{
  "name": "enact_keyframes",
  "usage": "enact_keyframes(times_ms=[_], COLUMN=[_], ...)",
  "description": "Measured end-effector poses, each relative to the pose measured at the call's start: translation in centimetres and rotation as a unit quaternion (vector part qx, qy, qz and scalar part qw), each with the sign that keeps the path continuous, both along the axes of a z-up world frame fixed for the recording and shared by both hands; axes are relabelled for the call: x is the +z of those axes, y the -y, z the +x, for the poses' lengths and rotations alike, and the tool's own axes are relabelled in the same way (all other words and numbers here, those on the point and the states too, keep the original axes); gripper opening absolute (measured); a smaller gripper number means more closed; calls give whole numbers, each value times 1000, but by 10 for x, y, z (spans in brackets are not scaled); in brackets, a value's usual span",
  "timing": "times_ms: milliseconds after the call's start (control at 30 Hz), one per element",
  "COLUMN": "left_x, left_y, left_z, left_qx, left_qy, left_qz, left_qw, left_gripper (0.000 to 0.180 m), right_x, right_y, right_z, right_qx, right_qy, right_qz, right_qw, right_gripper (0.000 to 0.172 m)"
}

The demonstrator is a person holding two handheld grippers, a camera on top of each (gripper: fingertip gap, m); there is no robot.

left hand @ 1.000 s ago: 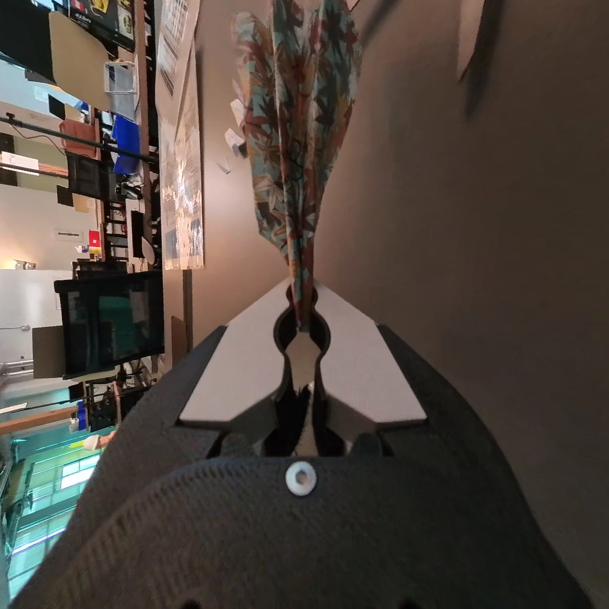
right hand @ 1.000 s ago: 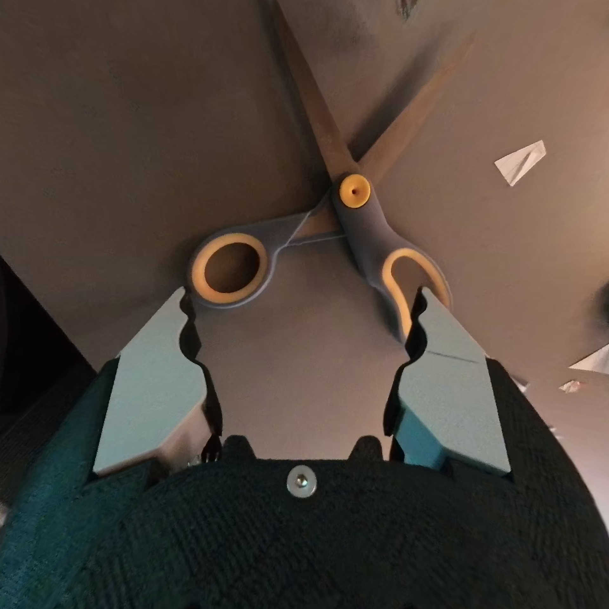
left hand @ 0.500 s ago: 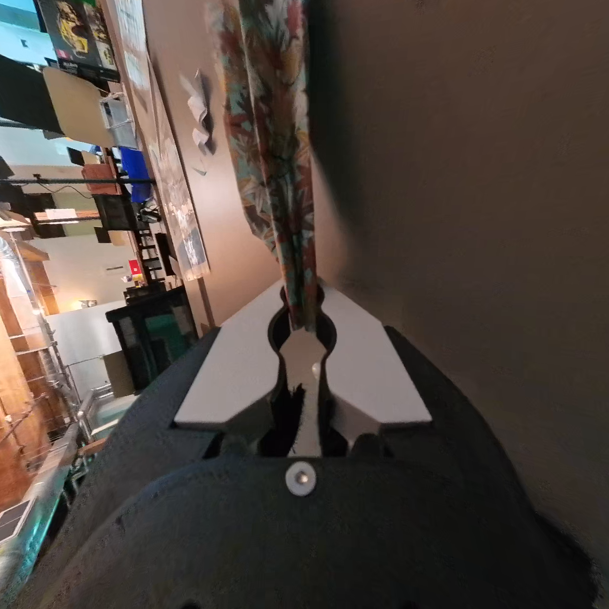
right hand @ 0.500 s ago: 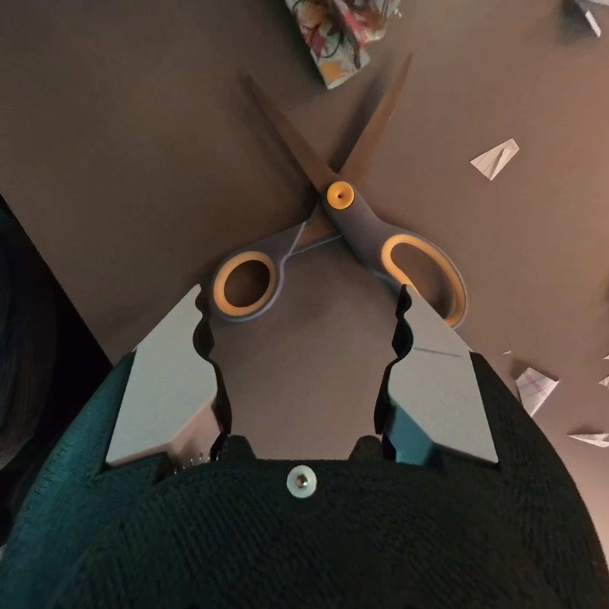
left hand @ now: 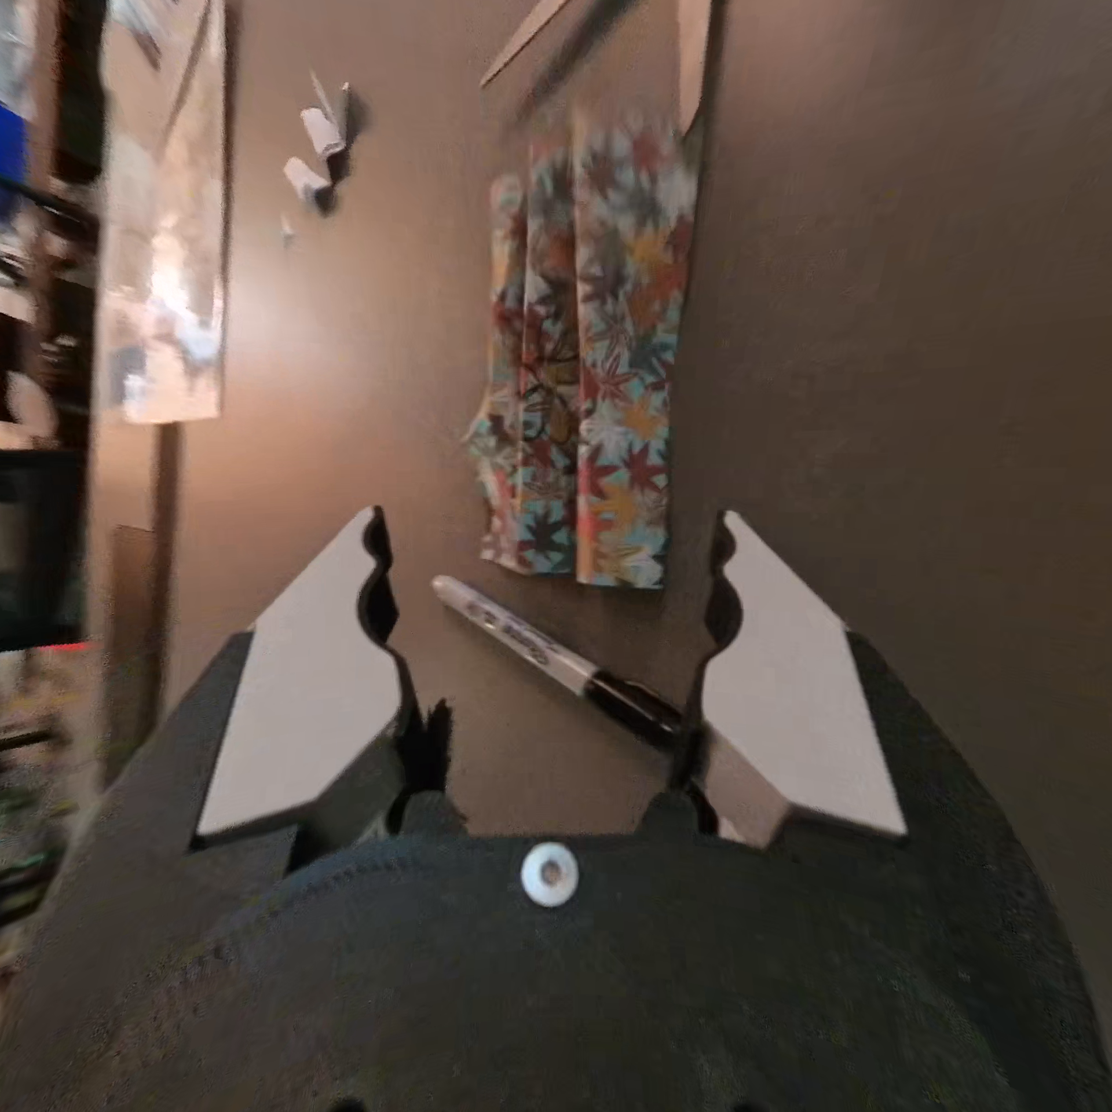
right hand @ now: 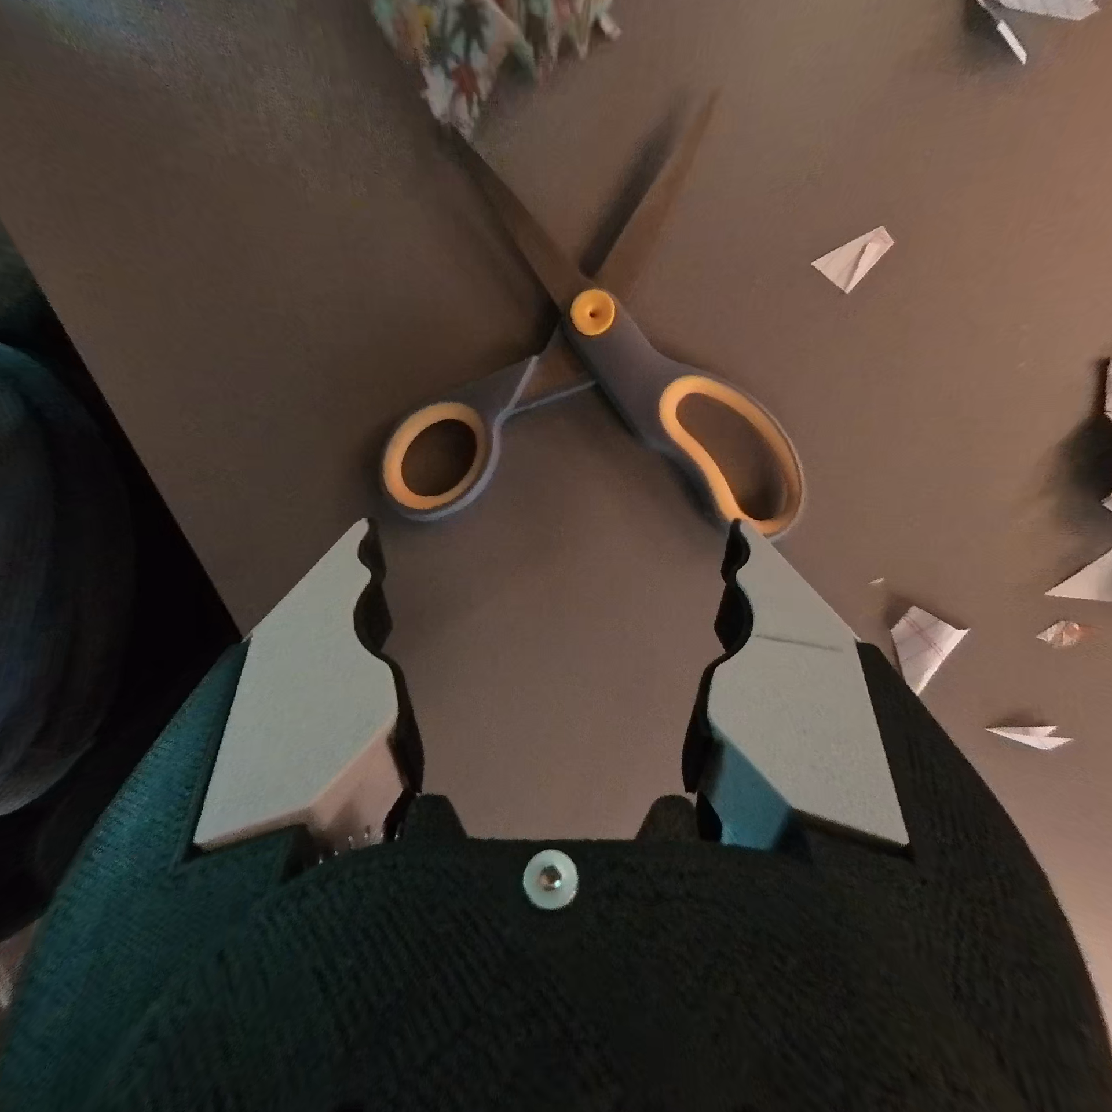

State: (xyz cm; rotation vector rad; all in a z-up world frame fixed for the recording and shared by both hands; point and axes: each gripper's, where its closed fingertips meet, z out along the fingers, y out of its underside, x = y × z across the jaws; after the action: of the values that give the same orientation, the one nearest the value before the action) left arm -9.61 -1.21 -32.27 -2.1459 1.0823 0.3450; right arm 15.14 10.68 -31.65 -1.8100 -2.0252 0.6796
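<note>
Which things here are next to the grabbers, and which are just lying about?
By the grippers:
- patterned paper, ahead of the open left gripper
- marker between its fingers
- scissors, ahead of the open right gripper

Lying about:
- white paper scraps
- folded white paper

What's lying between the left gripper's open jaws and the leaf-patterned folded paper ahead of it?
A marker, slantwise on the brown table, in the left wrist view, just short of the leaf-patterned paper.

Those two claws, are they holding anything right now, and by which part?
Nothing is held. The left claw stands open over a marker, with patterned paper beyond. The right claw stands open short of the scissors handles.
</note>
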Motion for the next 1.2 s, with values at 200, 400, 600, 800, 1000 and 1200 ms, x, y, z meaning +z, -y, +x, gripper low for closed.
enact_keyframes(times_ms=[200,400,600,800,1000,1200], left_x=[44,61,19,-16,-22,-27], left_y=[25,12,-15,-46,-51,-49], left_z=[38,148,236,244,240,240], left_qx=[-14,-100,-192,-235,-265,-229], left_qy=[211,299,206,33,-12,5], left_qz=[44,71,29,-13,-122,-242], left_qw=[976,946,959,971,956,943], left_gripper=[112,91,58,44,28,20], right_x=[5,13,14,34,44,43], right_y=[-16,-43,-46,-47,-34,-27], right_z=[-3,-11,-5,-4,7,12], right_qx=[-7,-41,-26,-51,-79,-91], right_qy=[-40,-83,-105,-235,-298,-309], right_qz=[15,6,9,74,84,42], right_qw=[999,996,994,968,947,946], right_gripper=[107,86,63,58,59,62])
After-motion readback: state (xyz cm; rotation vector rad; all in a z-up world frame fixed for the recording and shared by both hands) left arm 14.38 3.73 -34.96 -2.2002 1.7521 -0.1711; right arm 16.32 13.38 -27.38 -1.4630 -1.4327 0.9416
